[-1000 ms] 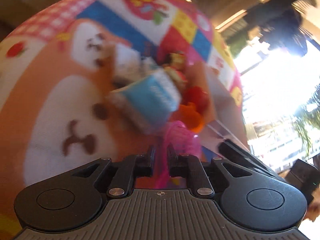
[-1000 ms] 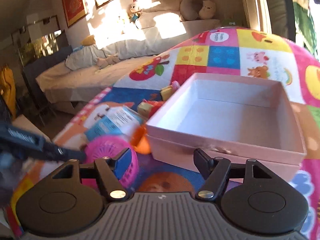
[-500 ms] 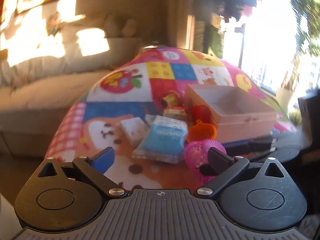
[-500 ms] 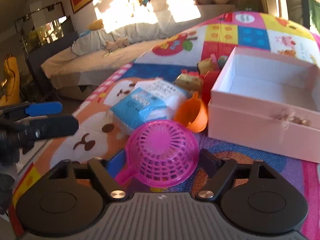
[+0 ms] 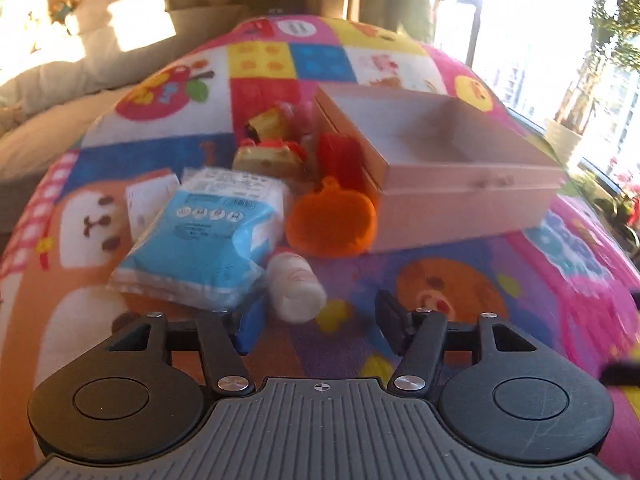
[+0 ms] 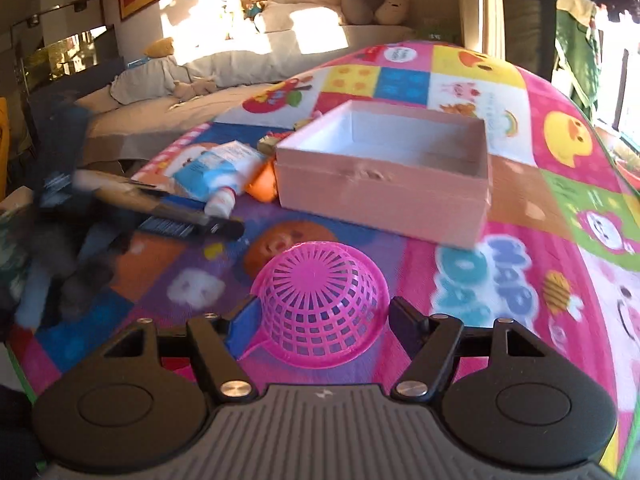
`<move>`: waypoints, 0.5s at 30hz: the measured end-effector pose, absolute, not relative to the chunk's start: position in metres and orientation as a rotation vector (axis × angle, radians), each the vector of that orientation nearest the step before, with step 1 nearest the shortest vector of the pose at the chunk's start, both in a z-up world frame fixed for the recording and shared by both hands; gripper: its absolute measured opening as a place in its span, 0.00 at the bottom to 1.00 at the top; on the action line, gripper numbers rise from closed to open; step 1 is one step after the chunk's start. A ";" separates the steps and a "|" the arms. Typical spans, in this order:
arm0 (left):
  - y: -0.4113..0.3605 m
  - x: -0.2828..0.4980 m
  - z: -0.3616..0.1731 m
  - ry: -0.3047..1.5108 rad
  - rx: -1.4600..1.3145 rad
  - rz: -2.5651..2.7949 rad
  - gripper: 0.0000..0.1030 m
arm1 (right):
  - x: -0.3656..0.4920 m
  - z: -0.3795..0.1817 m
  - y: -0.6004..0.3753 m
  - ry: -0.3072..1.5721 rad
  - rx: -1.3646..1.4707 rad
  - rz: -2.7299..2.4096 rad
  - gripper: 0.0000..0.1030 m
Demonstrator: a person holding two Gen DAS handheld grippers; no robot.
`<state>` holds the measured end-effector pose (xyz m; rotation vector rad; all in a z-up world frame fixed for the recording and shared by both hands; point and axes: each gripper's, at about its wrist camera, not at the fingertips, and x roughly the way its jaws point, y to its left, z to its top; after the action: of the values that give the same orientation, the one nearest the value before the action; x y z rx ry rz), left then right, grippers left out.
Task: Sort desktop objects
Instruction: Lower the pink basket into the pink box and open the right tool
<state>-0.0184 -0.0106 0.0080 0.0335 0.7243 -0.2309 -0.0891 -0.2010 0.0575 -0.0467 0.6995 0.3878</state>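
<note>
My right gripper (image 6: 320,316) is shut on a pink plastic basket (image 6: 320,300), held upside down above the mat. An open pink box (image 6: 384,168) stands beyond it; it also shows in the left wrist view (image 5: 460,172). My left gripper (image 5: 316,320) is open and empty, low over the mat, just in front of a small white bottle (image 5: 294,284) lying on its side. A blue and white packet (image 5: 204,236), an orange toy (image 5: 332,220) and several small red and yellow toys (image 5: 272,152) lie left of the box.
A colourful patchwork play mat (image 5: 480,300) covers the table. The left gripper and arm show blurred at the left of the right wrist view (image 6: 160,208). A sofa with soft toys (image 6: 280,32) stands behind. Bright windows are to the right.
The right gripper has carried the pink basket away from the pile toward the box front. The left gripper has swung around, opened, and come down near the white bottle.
</note>
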 end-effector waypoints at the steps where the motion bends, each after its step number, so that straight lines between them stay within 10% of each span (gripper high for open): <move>1: -0.011 -0.016 0.009 0.723 0.034 -0.214 0.48 | -0.092 0.056 -0.204 0.707 -0.040 0.391 0.69; 3: -0.010 -0.017 0.011 0.731 0.034 -0.211 0.29 | -0.098 0.053 -0.205 0.714 -0.037 0.393 0.69; 15: -0.029 -0.102 0.102 0.524 0.124 -0.400 0.29 | -0.136 0.112 -0.217 0.490 -0.140 0.330 0.69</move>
<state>-0.1017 -0.0292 0.1018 0.1237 0.5238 -0.4001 -0.1357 -0.2165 0.1122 -0.1401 0.4898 0.3298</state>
